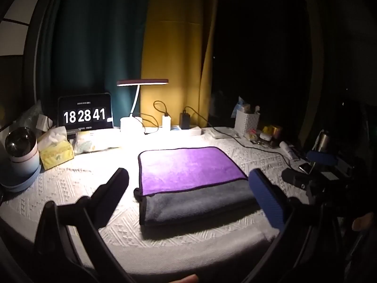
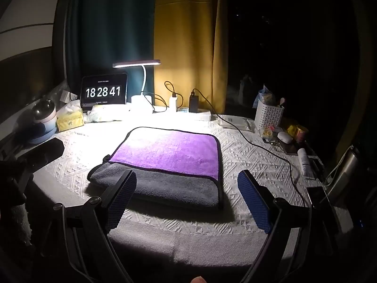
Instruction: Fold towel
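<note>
The towel [image 2: 165, 162] lies on the white textured cloth of the table [image 2: 247, 165], under the lamp [image 2: 136, 64], already doubled: a purple face on top with a grey band along the near edge. We judge one more fold is in hand, or a last tidying of edges. The left tongs [image 1: 188, 179] hang above the near edge with both fingers wide apart and nothing between them; the right tongs [image 2: 187, 181] also stand wide apart and empty, over the towel's near right part. To fold well, we take the grey near edge at its two corners, one per tongs, pinching all layers together so the lower one does not lag. We lift only enough to clear, carry the edge evenly to the far hem, and keep away from the cable [image 2: 266, 146] on the right.
</note>
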`<state>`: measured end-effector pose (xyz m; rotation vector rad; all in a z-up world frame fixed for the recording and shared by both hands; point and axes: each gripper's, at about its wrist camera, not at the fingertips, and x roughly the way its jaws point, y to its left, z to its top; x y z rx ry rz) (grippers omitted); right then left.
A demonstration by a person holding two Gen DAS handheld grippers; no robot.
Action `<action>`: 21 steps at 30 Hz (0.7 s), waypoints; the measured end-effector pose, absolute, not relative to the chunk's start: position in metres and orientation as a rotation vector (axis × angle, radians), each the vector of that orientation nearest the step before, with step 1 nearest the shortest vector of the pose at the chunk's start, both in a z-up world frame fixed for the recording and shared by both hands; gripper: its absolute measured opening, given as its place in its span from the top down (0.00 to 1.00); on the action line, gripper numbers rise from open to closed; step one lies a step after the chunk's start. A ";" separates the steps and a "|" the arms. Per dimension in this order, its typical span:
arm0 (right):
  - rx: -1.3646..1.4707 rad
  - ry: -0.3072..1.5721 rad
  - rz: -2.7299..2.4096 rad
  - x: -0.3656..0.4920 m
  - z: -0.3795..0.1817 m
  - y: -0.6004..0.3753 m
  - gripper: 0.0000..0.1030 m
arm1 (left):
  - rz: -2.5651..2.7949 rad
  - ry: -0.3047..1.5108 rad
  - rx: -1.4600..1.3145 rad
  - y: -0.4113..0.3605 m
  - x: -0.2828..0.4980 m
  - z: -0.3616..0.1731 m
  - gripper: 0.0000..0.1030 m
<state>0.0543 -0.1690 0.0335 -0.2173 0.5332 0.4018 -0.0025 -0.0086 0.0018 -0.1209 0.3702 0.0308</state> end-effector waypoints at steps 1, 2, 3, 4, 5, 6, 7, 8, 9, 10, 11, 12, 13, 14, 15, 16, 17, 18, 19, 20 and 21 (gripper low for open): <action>-0.218 0.533 0.401 0.054 0.034 -0.169 0.12 | 0.032 0.371 -0.124 -0.007 -0.003 0.002 0.01; -0.218 0.534 0.400 0.054 0.034 -0.168 0.12 | 0.033 0.374 -0.126 -0.006 -0.003 0.001 0.01; -0.219 0.534 0.401 0.054 0.033 -0.169 0.12 | 0.031 0.375 -0.128 -0.006 -0.003 0.001 0.01; -0.220 0.535 0.401 0.054 0.034 -0.168 0.12 | 0.030 0.377 -0.130 -0.006 -0.002 0.000 0.01; -0.220 0.535 0.400 0.054 0.034 -0.168 0.12 | 0.029 0.378 -0.132 -0.005 -0.003 -0.001 0.01; -0.220 0.536 0.400 0.055 0.033 -0.168 0.12 | 0.027 0.378 -0.133 -0.005 -0.003 -0.002 0.01; -0.220 0.536 0.399 0.054 0.033 -0.168 0.12 | 0.027 0.379 -0.133 -0.005 -0.003 -0.002 0.01; -0.220 0.536 0.399 0.054 0.033 -0.168 0.12 | 0.028 0.379 -0.134 -0.005 -0.002 -0.002 0.01; -0.220 0.537 0.400 0.055 0.033 -0.168 0.12 | 0.027 0.380 -0.135 -0.005 -0.002 -0.002 0.01; -0.221 0.537 0.401 0.055 0.033 -0.168 0.12 | 0.026 0.378 -0.135 -0.005 -0.003 -0.003 0.01; -0.222 0.538 0.401 0.054 0.033 -0.167 0.12 | 0.027 0.378 -0.134 -0.006 -0.003 -0.003 0.01; -0.221 0.538 0.402 0.054 0.033 -0.167 0.12 | 0.027 0.377 -0.134 -0.006 -0.003 -0.003 0.01; -0.221 0.539 0.403 0.054 0.032 -0.167 0.12 | 0.025 0.377 -0.135 -0.006 -0.003 -0.003 0.01; -0.225 0.541 0.405 0.055 0.030 -0.165 0.12 | 0.025 0.378 -0.135 -0.006 -0.003 -0.003 0.01; -0.227 0.541 0.406 0.055 0.029 -0.164 0.12 | 0.026 0.379 -0.135 -0.006 -0.002 -0.004 0.01; -0.228 0.542 0.407 0.055 0.029 -0.164 0.12 | 0.025 0.380 -0.136 -0.005 -0.003 -0.004 0.01; -0.228 0.542 0.408 0.055 0.029 -0.164 0.12 | 0.024 0.380 -0.137 -0.005 -0.003 -0.005 0.01; -0.228 0.542 0.409 0.055 0.029 -0.164 0.12 | 0.024 0.380 -0.138 -0.005 -0.003 -0.005 0.01; -0.228 0.542 0.410 0.055 0.029 -0.164 0.12 | 0.023 0.380 -0.139 -0.005 -0.003 -0.005 0.01; -0.227 0.542 0.409 0.055 0.029 -0.164 0.12 | 0.023 0.380 -0.138 -0.005 -0.003 -0.005 0.01; -0.227 0.542 0.409 0.055 0.029 -0.164 0.12 | 0.024 0.380 -0.138 -0.004 -0.003 -0.006 0.01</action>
